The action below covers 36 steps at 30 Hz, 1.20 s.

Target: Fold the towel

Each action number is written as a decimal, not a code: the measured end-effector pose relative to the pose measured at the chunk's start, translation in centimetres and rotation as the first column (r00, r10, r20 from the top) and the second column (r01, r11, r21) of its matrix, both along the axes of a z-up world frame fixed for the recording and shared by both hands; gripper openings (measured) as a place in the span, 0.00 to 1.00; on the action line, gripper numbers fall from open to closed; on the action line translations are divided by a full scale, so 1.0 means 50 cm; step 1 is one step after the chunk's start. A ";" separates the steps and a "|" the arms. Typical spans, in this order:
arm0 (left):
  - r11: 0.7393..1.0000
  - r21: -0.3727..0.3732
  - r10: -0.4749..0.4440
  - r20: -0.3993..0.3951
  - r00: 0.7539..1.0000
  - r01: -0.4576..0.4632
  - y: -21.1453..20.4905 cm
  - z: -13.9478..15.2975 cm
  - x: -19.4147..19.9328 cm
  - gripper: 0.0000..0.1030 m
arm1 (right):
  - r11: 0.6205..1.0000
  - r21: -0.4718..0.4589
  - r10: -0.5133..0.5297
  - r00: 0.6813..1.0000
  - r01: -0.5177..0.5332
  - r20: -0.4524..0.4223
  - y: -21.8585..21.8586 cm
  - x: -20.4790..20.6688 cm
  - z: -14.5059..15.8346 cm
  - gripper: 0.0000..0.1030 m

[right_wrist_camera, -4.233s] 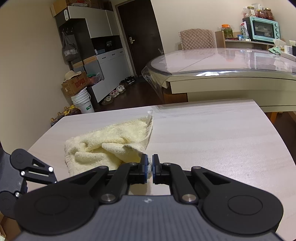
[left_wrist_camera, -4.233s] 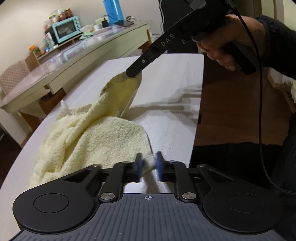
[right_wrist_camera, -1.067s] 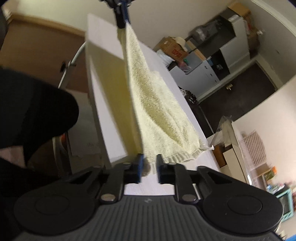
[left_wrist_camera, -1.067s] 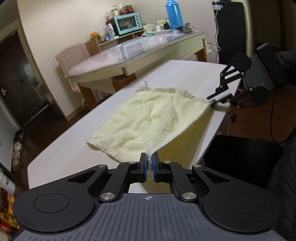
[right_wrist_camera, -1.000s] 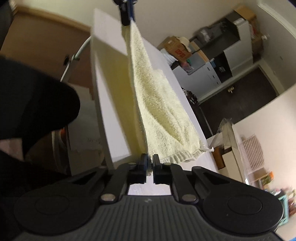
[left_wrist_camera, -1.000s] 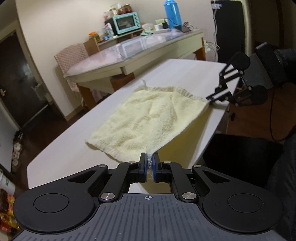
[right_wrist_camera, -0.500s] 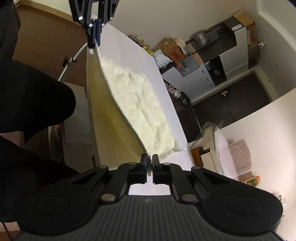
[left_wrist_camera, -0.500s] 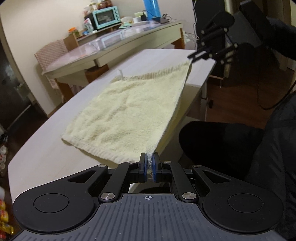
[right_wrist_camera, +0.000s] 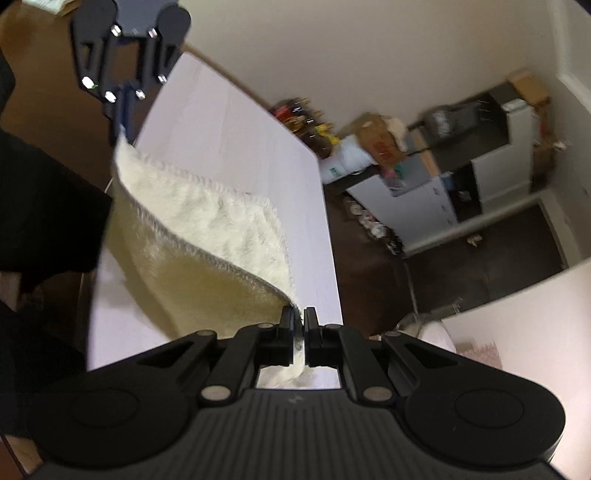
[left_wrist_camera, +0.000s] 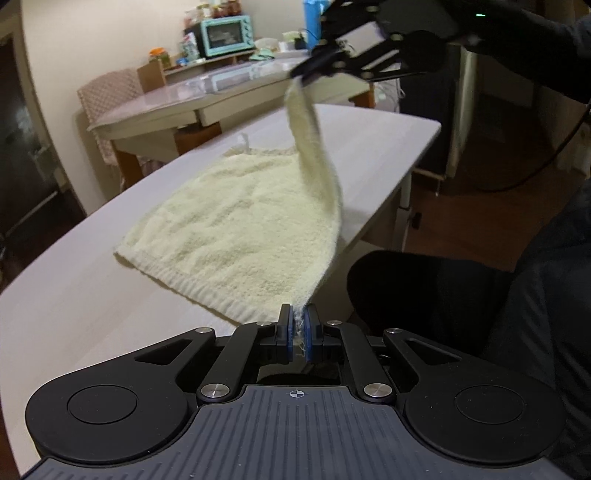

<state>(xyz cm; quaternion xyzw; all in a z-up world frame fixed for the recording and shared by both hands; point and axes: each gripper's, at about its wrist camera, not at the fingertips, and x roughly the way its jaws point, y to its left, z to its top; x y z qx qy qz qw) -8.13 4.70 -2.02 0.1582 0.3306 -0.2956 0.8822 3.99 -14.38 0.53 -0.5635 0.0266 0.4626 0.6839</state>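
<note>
— Towel (left_wrist_camera: pixel 236 221) is lying where, exactly?

— Most of it is lying spread on the pale counter (left_wrist_camera: pixel 373 147), toward the edge nearest the person. Its near long edge is hanging in the air between the two sets of tongs, curving up from one corner to the other.

— What are the left tongs (left_wrist_camera: pixel 300 328) doing?

— They are sitting low at the counter's edge with their blue pads pressed together on the towel's near corner; a few loose threads are poking out between the pads.

— And the right tongs (left_wrist_camera: pixel 304 72)?

— They are hovering high above the counter, pinching the opposite corner, so that corner is standing well clear of the surface and the cloth is draping down from it in a narrow strip. In the right wrist view the tongs (right_wrist_camera: pixel 299 328) are nearly closed, with pale cloth (right_wrist_camera: pixel 207 254) caught between the fingers, and the left tongs (right_wrist_camera: pixel 123 110) are showing at the far end of the same edge.

— Anything else around?

— Behind the counter a glass-topped table (left_wrist_camera: pixel 207 99) is standing, with a teal toaster oven (left_wrist_camera: pixel 226 35) beyond it. A dark sleeve (left_wrist_camera: pixel 535 48) is reaching in behind the right tongs.
</note>
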 end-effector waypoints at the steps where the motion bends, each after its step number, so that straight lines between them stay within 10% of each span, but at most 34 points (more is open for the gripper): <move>1: 1.000 -0.007 -0.001 -0.004 1.000 0.001 0.003 -0.002 0.001 0.07 | 1.000 -0.016 0.014 1.000 -0.014 -0.012 0.020 0.017 0.001 0.05; 15: 0.993 -0.115 0.011 -0.031 0.999 -0.015 0.021 -0.025 0.008 0.07 | 0.954 -0.201 0.208 0.973 -0.225 -0.101 0.288 0.166 -0.064 0.05; 36: 0.987 -0.153 0.030 -0.057 0.998 -0.039 0.012 -0.040 0.004 0.07 | 0.888 -0.266 0.350 0.926 -0.376 -0.142 0.431 0.188 -0.164 0.07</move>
